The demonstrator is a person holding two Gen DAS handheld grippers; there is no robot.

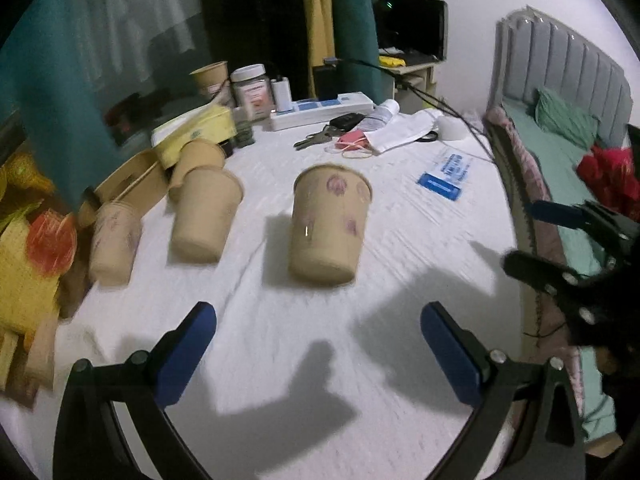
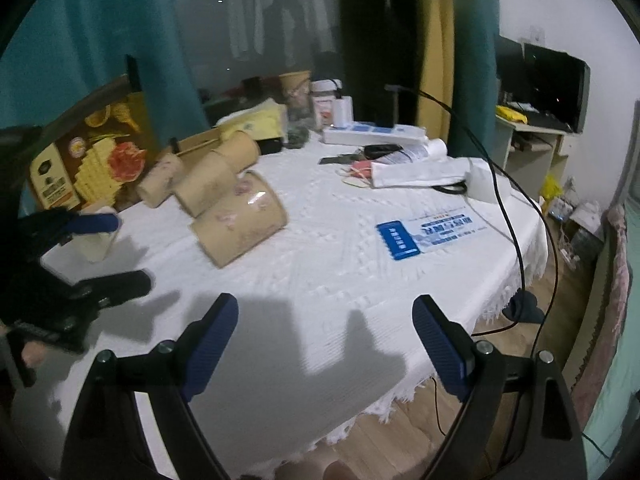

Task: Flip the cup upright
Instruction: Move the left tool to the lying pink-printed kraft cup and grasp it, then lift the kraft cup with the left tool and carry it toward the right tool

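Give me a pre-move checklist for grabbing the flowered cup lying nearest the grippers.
1. Left gripper open, empty: ok.
2. Right gripper open, empty: ok.
3. Flowered cup on its side, not yet upright: ok to grasp.
4. Path from left gripper to cup over bare tablecloth: ok.
5. Gap to neighbouring plain cup: ok in the left wrist view.
6. Cup empty: cannot tell.

White-clothed table (image 1: 280,344) with paper cups (image 1: 330,224), keys (image 1: 316,138), blue leaflet (image 2: 424,232).
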